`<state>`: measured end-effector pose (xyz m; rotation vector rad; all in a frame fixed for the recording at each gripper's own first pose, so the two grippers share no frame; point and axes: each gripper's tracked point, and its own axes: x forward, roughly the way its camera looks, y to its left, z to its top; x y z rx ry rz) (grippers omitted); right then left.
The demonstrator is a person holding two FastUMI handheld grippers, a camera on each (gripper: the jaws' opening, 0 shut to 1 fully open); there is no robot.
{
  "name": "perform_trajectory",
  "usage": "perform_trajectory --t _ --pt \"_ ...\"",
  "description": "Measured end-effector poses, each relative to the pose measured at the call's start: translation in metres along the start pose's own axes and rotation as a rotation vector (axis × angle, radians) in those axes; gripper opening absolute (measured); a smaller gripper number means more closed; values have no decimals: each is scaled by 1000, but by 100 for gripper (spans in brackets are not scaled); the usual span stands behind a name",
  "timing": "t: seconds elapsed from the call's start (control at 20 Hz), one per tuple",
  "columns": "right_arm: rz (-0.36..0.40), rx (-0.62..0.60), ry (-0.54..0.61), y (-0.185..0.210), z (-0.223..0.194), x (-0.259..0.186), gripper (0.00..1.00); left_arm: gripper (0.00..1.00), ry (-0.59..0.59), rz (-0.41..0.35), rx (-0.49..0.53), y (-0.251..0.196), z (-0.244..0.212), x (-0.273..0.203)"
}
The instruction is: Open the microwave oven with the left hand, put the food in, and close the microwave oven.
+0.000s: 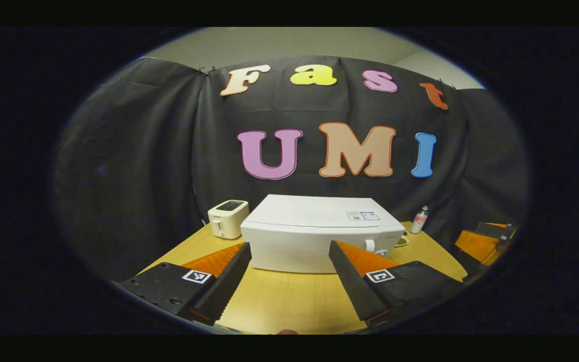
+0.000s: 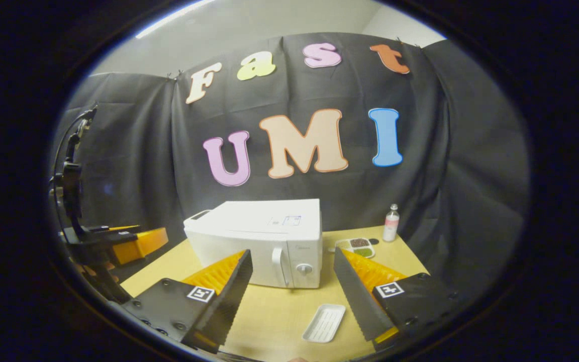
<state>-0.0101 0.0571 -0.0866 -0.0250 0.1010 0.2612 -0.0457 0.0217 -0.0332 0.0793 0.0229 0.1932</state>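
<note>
1. A boxy white microwave oven sits shut on a pale wood-grain tabletop, its smooth top flat and its door closed. In the right gripper view its vertical bar handle and a round dial show on the front.
2. The left gripper hangs over the near tabletop, short of the microwave, its two wedge-shaped ridged fingers spread wide and holding nothing.
3. The right gripper also hovers with its serrated fingers parted and empty.
4. A shallow white rectangular tray with a ribbed floor lies on the tabletop between the right gripper's fingers, in front of the microwave.
5. A compartmented dish of food rests right of the microwave, near a small clear bottle.
6. A cream two-slot toaster stands just left of the microwave.
</note>
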Motion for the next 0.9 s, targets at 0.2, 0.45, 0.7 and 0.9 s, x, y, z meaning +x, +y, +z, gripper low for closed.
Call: perform_trajectory --t 0.2,0.45,0.7,0.9 --pt "10 20 -5 -3 7 -6 92 96 -13 29 4 8 2 -10" --pt "-19 -16 6 -19 5 -6 91 96 -24 49 -33 10 4 -13" --pt "-39 -13 -6 -27 7 -7 92 96 -25 18 -14 2 2 -3" --pt "-87 -43 -9 -33 7 -10 99 96 -18 -24 -10 -1 -1 6"
